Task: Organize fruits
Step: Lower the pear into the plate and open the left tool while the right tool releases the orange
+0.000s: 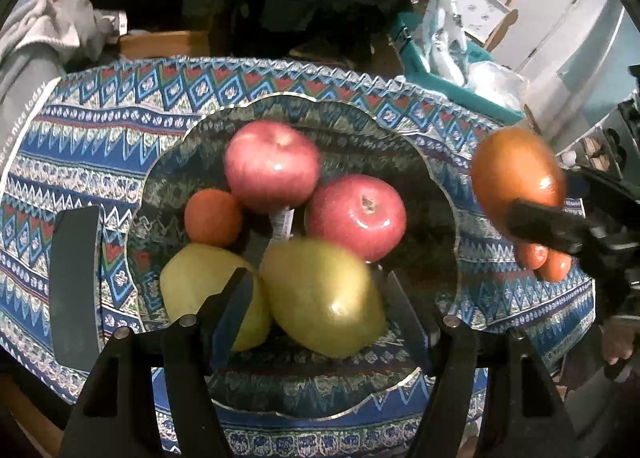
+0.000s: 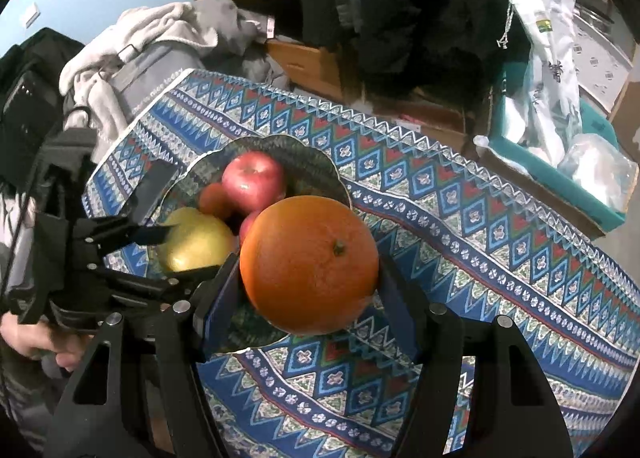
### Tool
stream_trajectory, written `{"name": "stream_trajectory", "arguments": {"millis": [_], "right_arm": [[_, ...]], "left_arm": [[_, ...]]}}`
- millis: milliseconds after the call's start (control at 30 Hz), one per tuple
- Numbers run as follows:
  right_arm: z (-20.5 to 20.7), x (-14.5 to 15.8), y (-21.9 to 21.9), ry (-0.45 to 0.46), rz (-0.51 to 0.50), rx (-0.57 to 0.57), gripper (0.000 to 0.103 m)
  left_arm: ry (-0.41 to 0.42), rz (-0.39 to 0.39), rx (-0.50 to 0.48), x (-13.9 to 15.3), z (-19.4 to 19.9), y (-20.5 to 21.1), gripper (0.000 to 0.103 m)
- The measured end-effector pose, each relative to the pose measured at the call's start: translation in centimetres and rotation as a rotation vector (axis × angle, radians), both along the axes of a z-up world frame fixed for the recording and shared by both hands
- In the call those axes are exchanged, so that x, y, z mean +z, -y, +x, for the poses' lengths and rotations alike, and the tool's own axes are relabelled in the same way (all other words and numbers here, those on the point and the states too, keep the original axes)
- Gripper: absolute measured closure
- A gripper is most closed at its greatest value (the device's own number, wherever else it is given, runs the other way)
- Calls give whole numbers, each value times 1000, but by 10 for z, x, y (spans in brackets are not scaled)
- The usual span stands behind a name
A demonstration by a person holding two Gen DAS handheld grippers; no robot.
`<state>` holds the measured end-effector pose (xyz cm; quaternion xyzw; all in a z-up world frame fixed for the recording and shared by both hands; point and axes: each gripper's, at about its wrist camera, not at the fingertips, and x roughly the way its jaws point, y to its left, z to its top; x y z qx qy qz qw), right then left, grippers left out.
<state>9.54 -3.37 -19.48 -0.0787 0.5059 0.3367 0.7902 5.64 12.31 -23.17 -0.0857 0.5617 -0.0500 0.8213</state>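
Right claw clamps big orange just beside glass bowl on bench; left claw grips yellow pear in bowl; crowded bowl, released orange may roll off pile

White lettering runs along the pale edge strip of the patterned cloth; only "is nice today" can be made out (the start is too blurred).

Orange orange, red apples, yellow-green pears, blue/red zigzag-pattern tablecloth, black fingers.
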Motion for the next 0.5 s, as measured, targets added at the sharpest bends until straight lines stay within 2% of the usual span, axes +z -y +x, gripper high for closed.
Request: {"name": "stream_trajectory", "arguments": {"millis": [167, 500], "right_arm": [[-4, -8, -3, -16, -8, 10, 36], [-20, -29, -26, -49, -55, 76, 36]], "left_arm": [[-18, 19, -8, 7, -9, -2, 32], [-49, 5, 63, 8, -27, -20, 31]]}}
